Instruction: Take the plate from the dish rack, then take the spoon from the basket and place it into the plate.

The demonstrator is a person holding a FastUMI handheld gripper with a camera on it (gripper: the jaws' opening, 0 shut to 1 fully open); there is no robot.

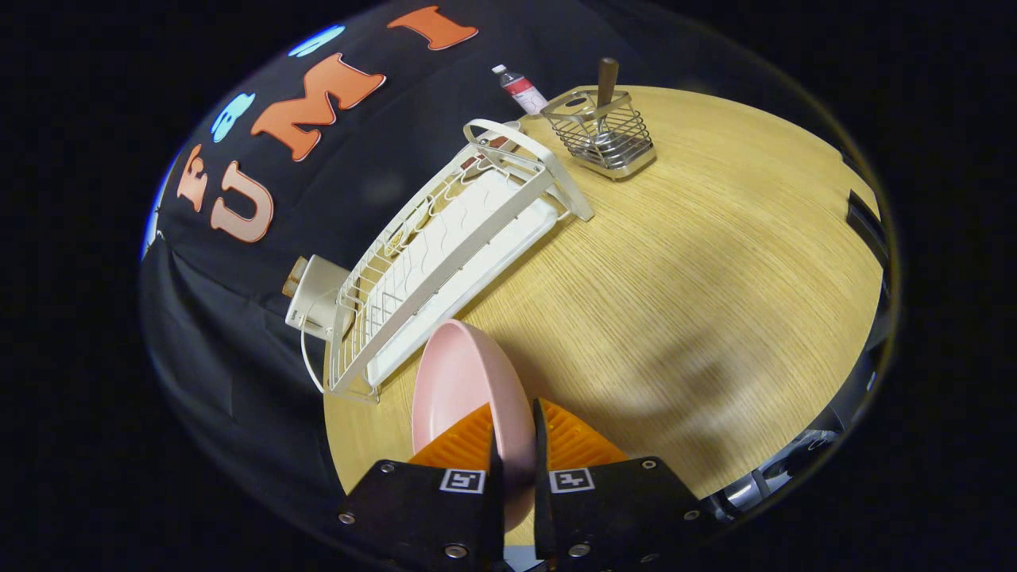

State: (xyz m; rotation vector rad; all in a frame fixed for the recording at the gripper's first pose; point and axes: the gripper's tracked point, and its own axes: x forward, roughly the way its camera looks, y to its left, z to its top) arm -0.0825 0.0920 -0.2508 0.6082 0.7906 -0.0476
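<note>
My gripper (515,425) is shut on the rim of a pink plate (461,381), which stands on edge between the orange fingers (461,441), lifted over the wooden table (675,278). The white wire dish rack (445,246) lies just beyond the plate, along the table's back edge, with nothing in its slots. Farther off, past the rack's far end, stands a wire basket (601,135) with a spoon upright in it; the spoon's brown handle (607,79) sticks out of the top.
A small bottle with a red label (521,89) stands behind the rack near the basket. A white box-like object (318,294) sits at the rack's near end, off the table's edge. Bare tabletop stretches from the rack to the right.
</note>
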